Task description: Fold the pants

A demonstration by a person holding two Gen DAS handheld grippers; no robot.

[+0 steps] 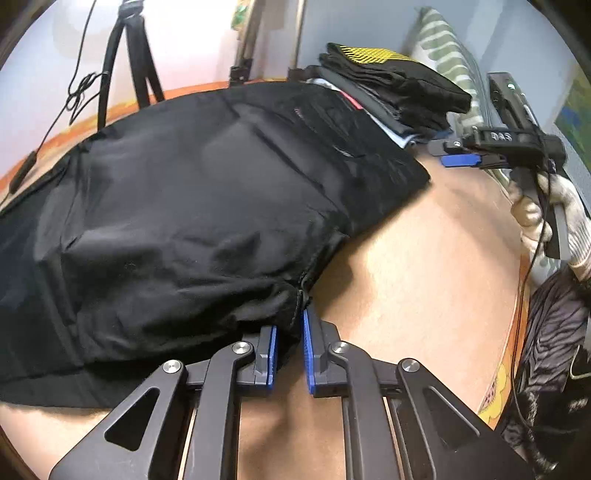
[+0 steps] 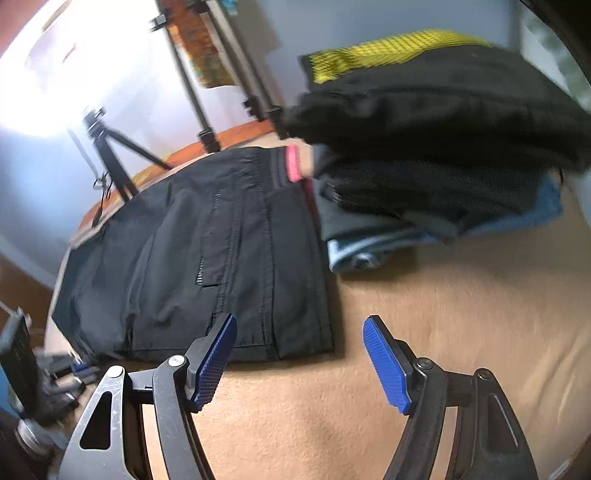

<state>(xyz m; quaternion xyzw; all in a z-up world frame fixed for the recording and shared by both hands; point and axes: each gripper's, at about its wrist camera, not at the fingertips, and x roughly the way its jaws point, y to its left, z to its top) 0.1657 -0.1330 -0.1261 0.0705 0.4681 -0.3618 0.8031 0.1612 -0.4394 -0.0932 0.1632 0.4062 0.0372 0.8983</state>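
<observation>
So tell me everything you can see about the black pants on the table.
The black pants lie flat, folded, on the tan table. The fabric looks thin and woven, slightly wrinkled, with stitched seams and a pink tag near the top edge. The left gripper pinches a bunched near edge. The far end lies right beside a stack of folded clothes.

We see pale walls (image 2: 388,22), a tan-covered table (image 2: 461,314), black tripods (image 2: 110,162) behind it, bright glare (image 2: 48,74) upper left.
</observation>
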